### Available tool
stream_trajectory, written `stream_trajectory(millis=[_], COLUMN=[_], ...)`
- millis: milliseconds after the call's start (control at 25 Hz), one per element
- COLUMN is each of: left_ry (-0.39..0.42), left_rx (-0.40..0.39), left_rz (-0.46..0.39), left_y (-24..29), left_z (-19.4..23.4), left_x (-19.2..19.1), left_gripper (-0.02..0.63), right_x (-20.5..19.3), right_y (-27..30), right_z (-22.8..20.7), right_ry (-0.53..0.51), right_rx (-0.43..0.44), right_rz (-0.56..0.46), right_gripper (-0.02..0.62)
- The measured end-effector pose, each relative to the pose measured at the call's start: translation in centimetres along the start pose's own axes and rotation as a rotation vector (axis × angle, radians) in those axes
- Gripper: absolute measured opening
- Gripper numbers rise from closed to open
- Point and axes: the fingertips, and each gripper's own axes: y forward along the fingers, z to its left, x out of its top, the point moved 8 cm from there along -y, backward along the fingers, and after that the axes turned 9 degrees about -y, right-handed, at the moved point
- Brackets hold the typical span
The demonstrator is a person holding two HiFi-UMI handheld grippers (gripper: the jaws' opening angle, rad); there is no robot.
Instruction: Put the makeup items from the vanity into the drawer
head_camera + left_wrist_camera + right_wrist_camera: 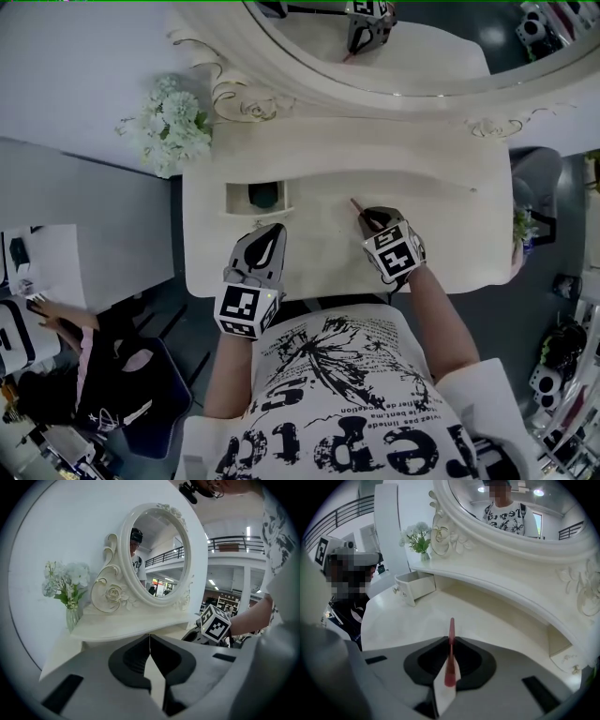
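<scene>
A thin red makeup pencil (451,637) is pinched upright between the jaws of my right gripper (450,644), its tip sticking out past them. In the head view the right gripper (368,223) sits over the middle of the cream vanity top (441,206), and the pencil (357,205) points away to the upper left. A small drawer (232,199) stands open at the vanity's left with a dark item (263,195) inside. My left gripper (270,234) hovers by the front edge just below that drawer, jaws together and empty; in its own view the left gripper (150,638) faces the mirror.
An oval mirror (375,56) in a carved frame rises at the back of the vanity. A vase of white flowers (173,127) stands at the back left. The open drawer (415,587) juts out to the left of the right gripper. Another person sits at the far left (56,319).
</scene>
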Motion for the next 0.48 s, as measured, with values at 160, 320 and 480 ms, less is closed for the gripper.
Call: stream_trajectory(millis=[160, 320, 480], left_ry=[0.011, 0.024, 0.037], left_rx=[0.001, 0.001, 0.006], left_rz=[-0.019, -0.042, -0.066], left_y=[-1.1, -2.7, -4.5], left_z=[1.0, 2.3, 4.0], left_x=[0.8, 1.9, 2.8], left_gripper=[0.02, 0.02, 0.02], right_x=[2.6, 5.6, 8.6], right_y=[-0.9, -1.7, -1.9], right_z=[0.4, 1.5, 3.2], right_ry=[0.007, 0.007, -0.018], right_rx=[0.0, -0.004, -0.011], right_rz=[-0.047, -0.105, -0.142], right_gripper=[0.055, 0.055, 0.055])
